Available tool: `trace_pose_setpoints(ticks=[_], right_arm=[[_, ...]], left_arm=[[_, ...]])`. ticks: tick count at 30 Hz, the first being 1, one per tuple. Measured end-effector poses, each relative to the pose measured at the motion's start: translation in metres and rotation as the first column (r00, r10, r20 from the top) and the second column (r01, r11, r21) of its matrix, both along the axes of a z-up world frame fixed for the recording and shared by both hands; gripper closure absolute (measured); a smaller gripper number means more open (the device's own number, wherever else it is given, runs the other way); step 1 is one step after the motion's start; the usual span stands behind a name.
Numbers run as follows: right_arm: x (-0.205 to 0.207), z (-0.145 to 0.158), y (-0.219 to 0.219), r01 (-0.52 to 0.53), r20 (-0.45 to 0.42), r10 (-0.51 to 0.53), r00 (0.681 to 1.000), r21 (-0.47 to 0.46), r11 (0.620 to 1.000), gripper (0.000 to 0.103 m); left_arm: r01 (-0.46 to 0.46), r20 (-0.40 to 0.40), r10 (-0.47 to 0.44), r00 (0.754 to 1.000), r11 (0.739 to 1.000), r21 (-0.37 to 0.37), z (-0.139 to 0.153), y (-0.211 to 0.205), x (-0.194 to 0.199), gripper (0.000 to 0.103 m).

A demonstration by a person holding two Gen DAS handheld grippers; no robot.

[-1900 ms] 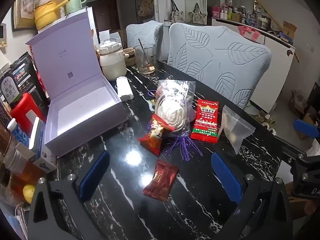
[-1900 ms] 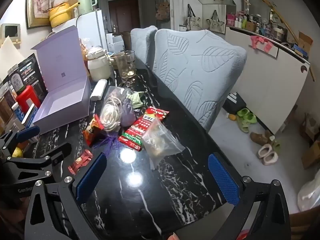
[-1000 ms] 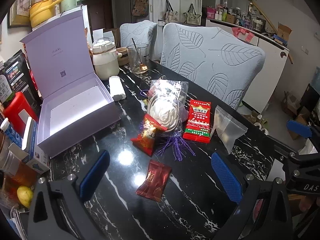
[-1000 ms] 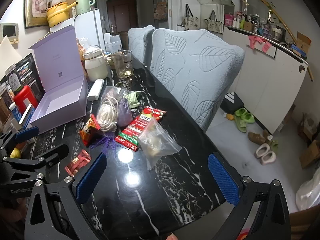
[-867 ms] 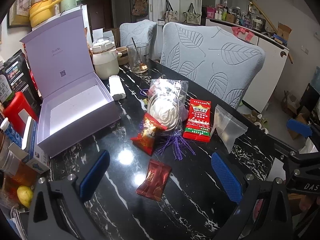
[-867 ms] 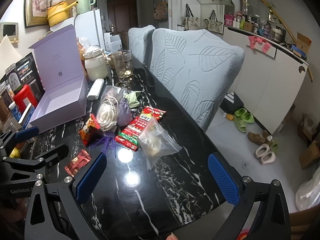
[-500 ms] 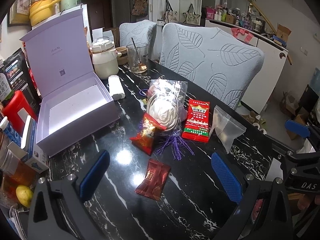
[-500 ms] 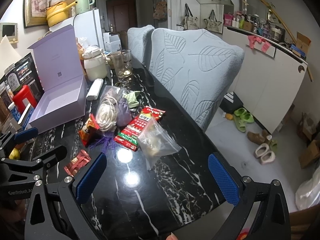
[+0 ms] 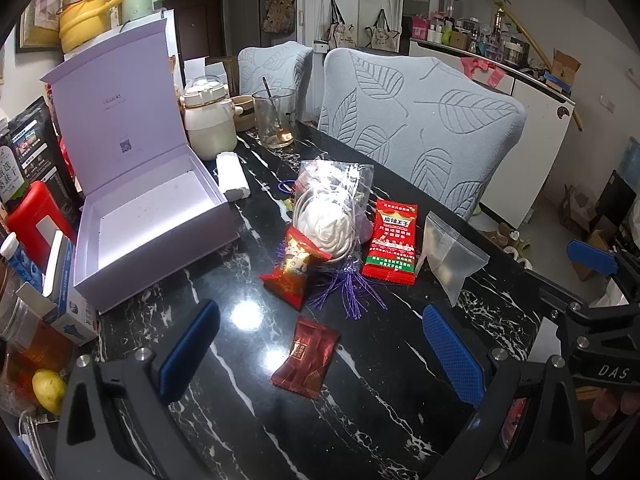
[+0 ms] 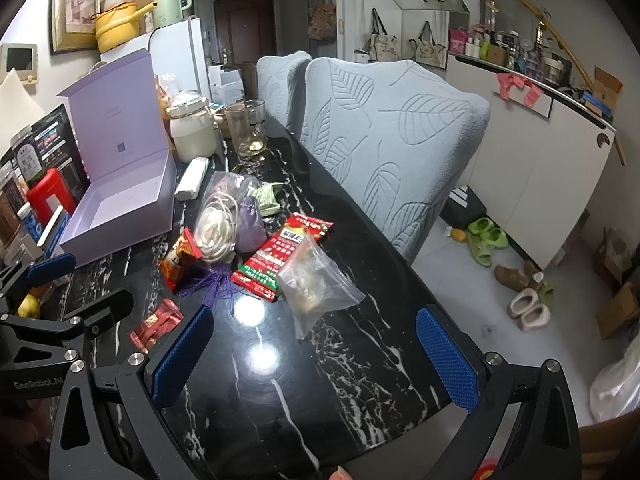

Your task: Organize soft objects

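Packets lie loose on the black table (image 9: 400, 420) beside the empty lilac box (image 9: 152, 216); both grippers hover with jaws spread, holding nothing; I'd bring the left gripper (image 9: 320, 344) low over the dark red sachet (image 9: 307, 358), pinching its middle, not the crimped ends.

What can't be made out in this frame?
- Clear zip bag: contents blurred behind plastic, both views.
- Green packet: right wrist view only; the cable bag hides it in the left view.
- Purple box: lid print too small to read.
- Left tongs, right tongs: handles and hands mostly cut off by the bottom edge.
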State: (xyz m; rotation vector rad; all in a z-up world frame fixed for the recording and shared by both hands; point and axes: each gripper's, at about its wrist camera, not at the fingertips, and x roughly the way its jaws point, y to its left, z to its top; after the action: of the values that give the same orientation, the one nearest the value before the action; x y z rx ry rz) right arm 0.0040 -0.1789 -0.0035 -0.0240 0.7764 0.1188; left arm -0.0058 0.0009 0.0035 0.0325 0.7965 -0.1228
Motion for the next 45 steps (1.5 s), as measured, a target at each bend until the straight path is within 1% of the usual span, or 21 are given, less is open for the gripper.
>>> trace_pose_setpoints(ticks=[17,28,35,41,45], right_arm=[[-0.005,0.0,-0.002,-0.002,-0.007,0.002,1.0,0.02,1.0,0.0],[-0.008,0.002,-0.005,-0.035,0.008,0.035,0.999,0.018,0.999,0.0],[-0.004,-0.005,-0.01,-0.057,0.0,0.057,0.998,0.036,0.998,0.0],[0.001,-0.016,-0.014,-0.076,-0.014,0.077,0.997,0.072,0.995,0.0],[0.003,-0.028,-0.014,-0.105,-0.026,0.108,0.994,0.105,0.989,0.0]], left_arm=[[-0.006,-0.001,0.006,1.0,1.0,-0.011,0.003,0.001,-0.004,0.0],[-0.006,-0.005,0.006,1.0,1.0,-0.023,0.003,-0.004,-0.005,0.0],[0.0,-0.029,-0.001,1.0,0.999,-0.038,-0.006,-0.006,-0.002,0.0],[-0.018,-0.077,0.013,0.997,0.997,-0.071,-0.024,0.0,0.001,0.0],[-0.035,-0.125,0.022,0.992,0.994,-0.103,-0.04,0.007,0.004,0.0]])
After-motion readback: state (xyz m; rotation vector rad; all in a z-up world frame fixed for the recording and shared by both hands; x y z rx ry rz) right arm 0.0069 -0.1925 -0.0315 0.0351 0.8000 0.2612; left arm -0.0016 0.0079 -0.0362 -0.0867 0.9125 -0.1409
